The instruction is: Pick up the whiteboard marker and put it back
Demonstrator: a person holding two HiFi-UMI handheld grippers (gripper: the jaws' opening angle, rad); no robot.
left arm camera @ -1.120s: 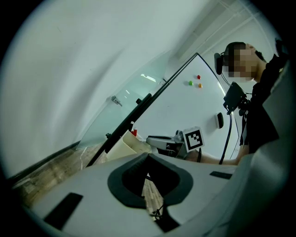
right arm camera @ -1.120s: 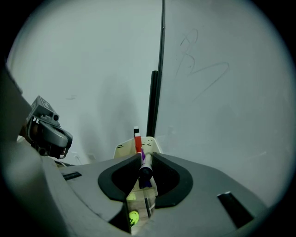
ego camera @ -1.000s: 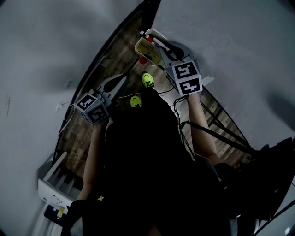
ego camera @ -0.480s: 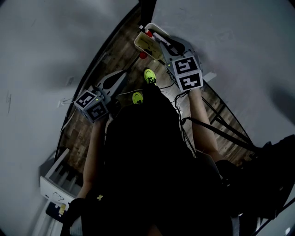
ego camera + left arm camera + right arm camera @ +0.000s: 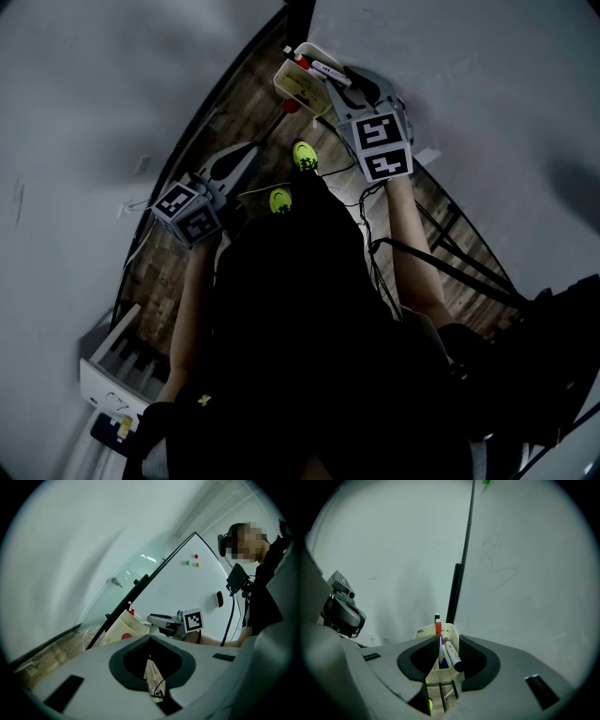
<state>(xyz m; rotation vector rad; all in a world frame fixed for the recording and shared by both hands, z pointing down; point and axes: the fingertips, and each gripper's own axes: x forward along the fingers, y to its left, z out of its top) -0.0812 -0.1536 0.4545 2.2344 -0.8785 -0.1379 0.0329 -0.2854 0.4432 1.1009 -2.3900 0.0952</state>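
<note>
Between the jaws of the right gripper stands the whiteboard marker. It has a white barrel with a line of dark print along it and a rounded black end that faces the camera. It is tilted, with its far end down in the pen holder and its black end leaning out towards the gripper.

Right gripper: jaws released. They have just been opening, with the marker between them. The left pad is apart from the barrel. The black end lies just beside the right pad, and contact there cannot be confirmed.

Pen holder: cream-coloured, at the foot of a black frame strip. Beside the task marker it contains a red-capped marker, which is upright, and a purple one next to that. A black tip shows behind them.

Whiteboard: right of the frame strip, with a faint scribble on its surface. The left gripper view shows red, green and orange magnets high on the board.

Left gripper: jaw tips together with nothing between them. It is well apart from the holder, on the person's left in the head view.

Floor: wood planks, visible below both grippers in the head view.
</note>
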